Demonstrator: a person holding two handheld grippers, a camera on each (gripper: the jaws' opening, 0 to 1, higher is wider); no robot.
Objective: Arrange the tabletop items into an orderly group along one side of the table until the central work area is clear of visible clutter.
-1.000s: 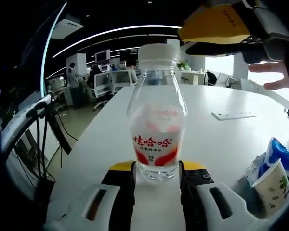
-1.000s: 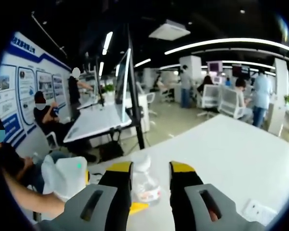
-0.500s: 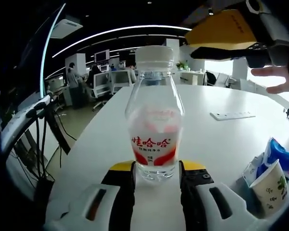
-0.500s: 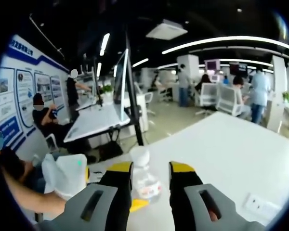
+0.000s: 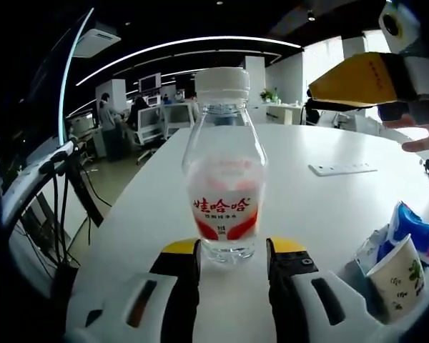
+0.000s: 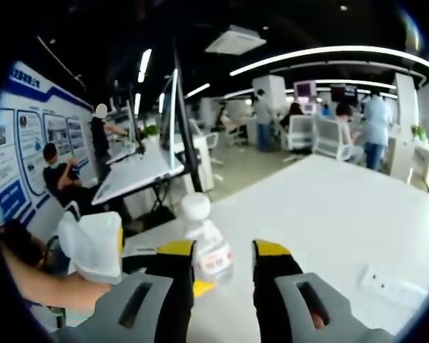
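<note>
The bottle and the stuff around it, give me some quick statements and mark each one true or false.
1. The bottle stands upright with its white cap on. True.
2. The bottle's label is blue. False: it is red and white.
3. The left tool has a jaw on each side of the bottle's base. True.
4. A paper cup sits left of the bottle in the left gripper view. False: it is at the right.
5. The table is white. True.

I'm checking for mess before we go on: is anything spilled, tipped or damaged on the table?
Nothing stands out. The bottle stands upright with its cap on between the left gripper's open jaws, and the paper cup beside the blue packet shows no spill. The white table looks dry.
</note>
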